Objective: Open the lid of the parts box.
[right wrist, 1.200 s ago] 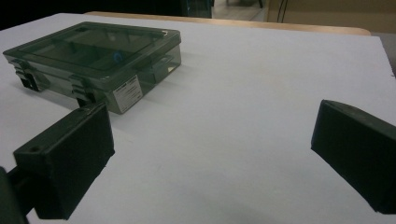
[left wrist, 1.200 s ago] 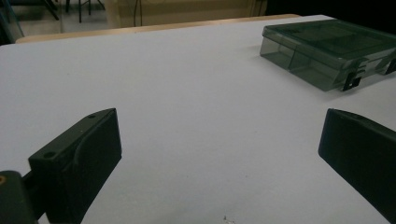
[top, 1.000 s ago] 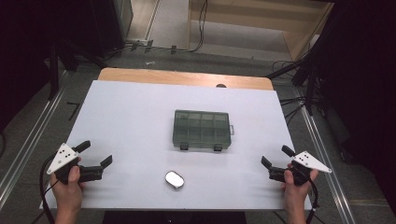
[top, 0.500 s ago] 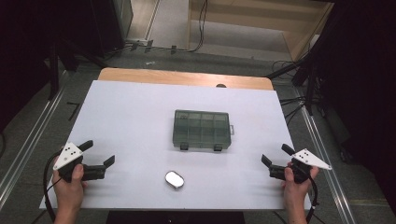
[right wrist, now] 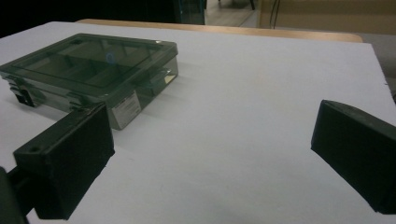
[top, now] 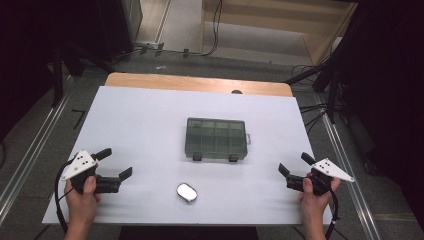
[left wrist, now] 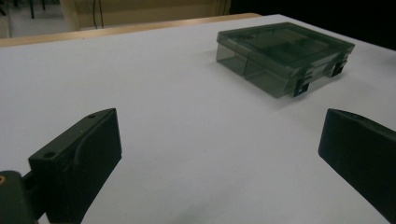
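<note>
A dark green see-through compartment box (top: pixel 216 139) lies shut in the middle of the white table (top: pixel 150 120), its two latches facing me. The same box (left wrist: pixel 283 53) lies ahead and to the right in the left gripper view, and the box (right wrist: pixel 91 67) is at the upper left in the right gripper view. A small oval silver-white object (top: pixel 187 192) rests near the front edge, in front of the box. My left gripper (top: pixel 114 163) is open at the front left, nothing between its jaws. My right gripper (top: pixel 295 164) is open at the front right, also empty.
The white sheet covers a wooden tabletop whose far strip (top: pixel 200 83) shows. Cables and dark stands sit on the floor beyond and beside the table. A wooden cabinet (top: pixel 280 20) stands at the back.
My left gripper has shifted slightly toward me and to the right. The right gripper, the box and the oval object have stayed put.
</note>
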`<state>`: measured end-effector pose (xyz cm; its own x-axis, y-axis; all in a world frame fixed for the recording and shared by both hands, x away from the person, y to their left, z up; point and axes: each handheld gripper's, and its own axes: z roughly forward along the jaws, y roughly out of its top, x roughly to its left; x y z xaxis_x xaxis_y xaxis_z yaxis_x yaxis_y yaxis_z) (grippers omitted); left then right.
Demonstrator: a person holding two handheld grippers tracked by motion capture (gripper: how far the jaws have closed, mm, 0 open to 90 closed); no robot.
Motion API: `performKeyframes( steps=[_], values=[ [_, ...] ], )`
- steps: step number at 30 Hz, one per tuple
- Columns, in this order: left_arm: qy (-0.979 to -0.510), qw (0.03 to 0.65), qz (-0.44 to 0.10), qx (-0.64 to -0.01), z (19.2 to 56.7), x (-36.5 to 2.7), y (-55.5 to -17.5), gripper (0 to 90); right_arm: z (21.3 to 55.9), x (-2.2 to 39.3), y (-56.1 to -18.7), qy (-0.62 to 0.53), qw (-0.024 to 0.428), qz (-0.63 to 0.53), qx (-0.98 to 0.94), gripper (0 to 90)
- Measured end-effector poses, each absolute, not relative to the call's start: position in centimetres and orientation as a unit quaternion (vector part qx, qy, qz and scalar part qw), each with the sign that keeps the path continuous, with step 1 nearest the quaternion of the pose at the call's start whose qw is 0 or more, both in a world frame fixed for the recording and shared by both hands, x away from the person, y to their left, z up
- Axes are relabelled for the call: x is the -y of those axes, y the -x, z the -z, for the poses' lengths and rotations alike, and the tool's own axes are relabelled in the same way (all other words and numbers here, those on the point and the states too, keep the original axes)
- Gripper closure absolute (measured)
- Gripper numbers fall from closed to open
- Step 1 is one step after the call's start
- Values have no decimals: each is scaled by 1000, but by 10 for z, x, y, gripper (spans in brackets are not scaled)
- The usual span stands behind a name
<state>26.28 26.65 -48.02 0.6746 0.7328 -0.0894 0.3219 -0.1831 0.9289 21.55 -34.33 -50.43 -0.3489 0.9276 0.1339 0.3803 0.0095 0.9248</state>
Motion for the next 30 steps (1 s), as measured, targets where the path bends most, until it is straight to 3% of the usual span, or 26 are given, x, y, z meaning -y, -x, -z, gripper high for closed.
performKeyframes(
  steps=[5, 7, 11, 20, 24, 27, 30],
  values=[
    [-746, 521, -193, -366, 475, -254, -270, 0, 498, 335, -218, -493, 272, -501, -657, 0],
    [-748, 516, -199, -368, 473, -249, -273, 56, 495, 333, -219, -490, 270, -504, -658, 0],
    [-746, 519, -198, -368, 470, -238, -281, 65, 491, 324, -224, -480, 268, -501, -668, 0],
    [-730, 536, -184, -382, 469, -224, -294, 186, 488, 305, -248, -454, 224, -515, -691, 0],
    [-721, 533, -184, -402, 468, -218, -302, 352, 484, 297, -258, -445, 206, -531, -691, 0],
    [-723, 534, -174, -402, 469, -214, -308, 429, 481, 289, -267, -436, 183, -537, -698, 5],
    [-725, 533, -165, -403, 471, -208, -312, 500, 479, 282, -271, -434, 185, -534, -701, 119]
  ],
)
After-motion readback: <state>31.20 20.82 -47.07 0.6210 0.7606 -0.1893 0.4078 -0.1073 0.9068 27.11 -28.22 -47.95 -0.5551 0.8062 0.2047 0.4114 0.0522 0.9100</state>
